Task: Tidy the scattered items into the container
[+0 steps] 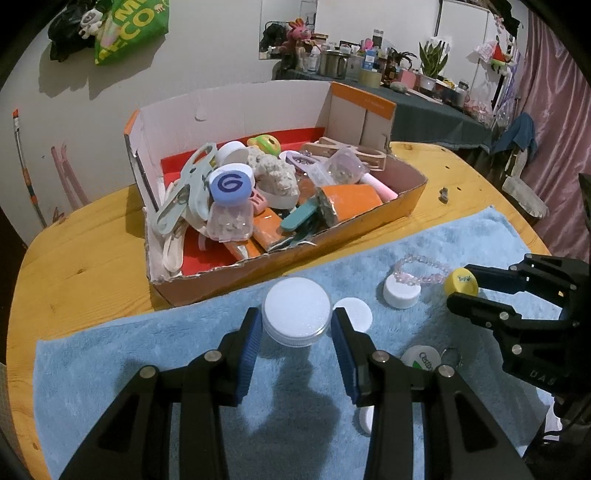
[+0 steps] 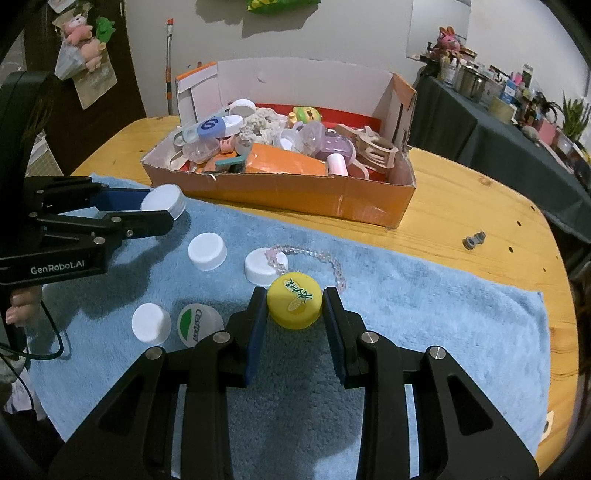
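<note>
Box [image 2: 295, 192] ahead of both claws already heaped, so most tidying looks done. Your left claw [image 1: 296, 325] pinches white jar lid [image 1: 296, 312]; right claw [image 2: 294, 304] pinches yellow cap [image 2: 294, 304], though pad contact is hard to confirm. Still on towel [image 2: 424, 314] beside claws: white caps, bracelet [image 2: 314, 258], green-print lid [image 2: 199, 325].

I see a white wall [image 1: 207, 66] filling the upper left of the frame, with a green bag [image 1: 129, 29] hanging on it. The yellow wooden bench [image 1: 85, 266] is rounded at the edges and brightly lit from above. In the upper right stands a dark-clothed side table [image 1: 436, 114] crowded with jars, a potted plant [image 1: 432, 61], and a pink curtain [image 1: 554, 122] beyond.
</note>
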